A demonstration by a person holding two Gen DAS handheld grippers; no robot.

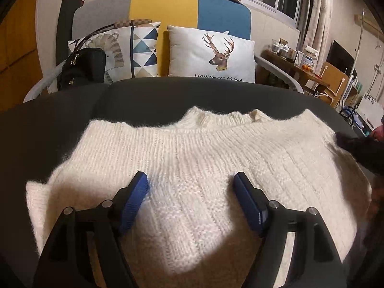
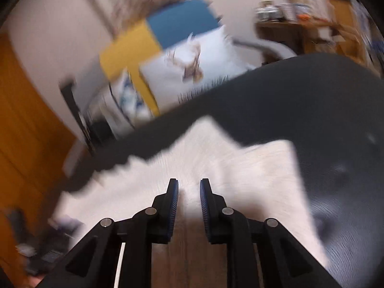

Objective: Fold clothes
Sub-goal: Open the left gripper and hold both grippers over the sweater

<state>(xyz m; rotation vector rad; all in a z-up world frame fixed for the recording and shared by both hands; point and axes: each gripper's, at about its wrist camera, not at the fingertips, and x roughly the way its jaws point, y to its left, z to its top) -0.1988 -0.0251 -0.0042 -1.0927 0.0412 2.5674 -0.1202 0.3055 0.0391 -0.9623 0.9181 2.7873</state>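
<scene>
- The white knitted sweater (image 1: 192, 163) lies spread flat on the dark gray sofa seat (image 1: 60, 124), its collar toward the cushions.
- My left fingers (image 1: 190, 180) stand wide apart above the sweater's middle, holding nothing.
- My right fingers (image 2: 189, 183) stand narrowly apart over the sweater (image 2: 216, 168); the view is blurred and nothing shows between them.
- A deer cushion (image 1: 211, 55) leans against the sofa back.

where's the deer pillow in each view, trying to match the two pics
Left wrist view: the deer pillow is upper centre, upright against the sofa back, beyond the white sweater.
Right wrist view: the deer pillow is upper centre, tilted and blurred.
Shared landmark: the yellow and blue sofa back behind the pillow.
</scene>
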